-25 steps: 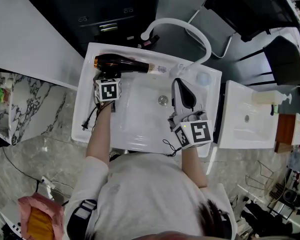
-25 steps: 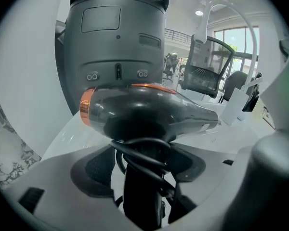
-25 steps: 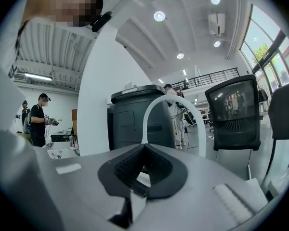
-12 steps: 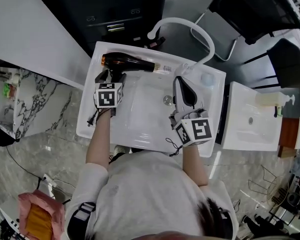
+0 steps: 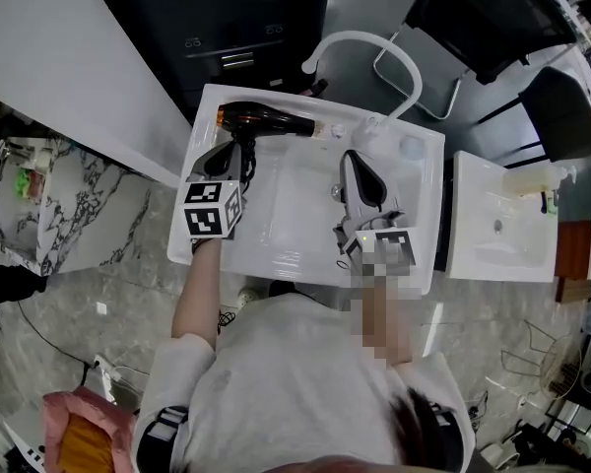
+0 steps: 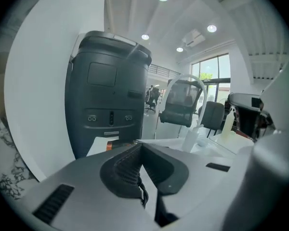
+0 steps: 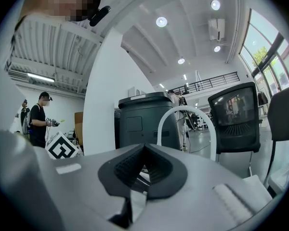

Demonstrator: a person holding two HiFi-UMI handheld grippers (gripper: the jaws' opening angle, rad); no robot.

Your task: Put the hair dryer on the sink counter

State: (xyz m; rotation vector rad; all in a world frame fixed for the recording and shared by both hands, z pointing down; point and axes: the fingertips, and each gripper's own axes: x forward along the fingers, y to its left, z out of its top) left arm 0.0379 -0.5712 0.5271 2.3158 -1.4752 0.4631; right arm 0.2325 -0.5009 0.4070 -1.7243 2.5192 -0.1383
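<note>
Black hair dryer w/ orange end (image 5: 266, 121) lies on white sink counter (image 5: 426, 205), 12 o'clock rim. Long axis runs 9-3, nozzle prob. toward 3. My left gripper (image 5: 225, 158) is at its 6, jaws together, empty. Right gripper (image 5: 353, 166) also closed, empty.

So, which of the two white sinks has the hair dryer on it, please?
The larger sink before the person; the hair dryer lies on its far rim, unlike the smaller sink.

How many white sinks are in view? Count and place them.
2. One white sink lies before the person, black hair dryer on its far edge; the second white sink sits to its right. Others may be hidden.
</note>
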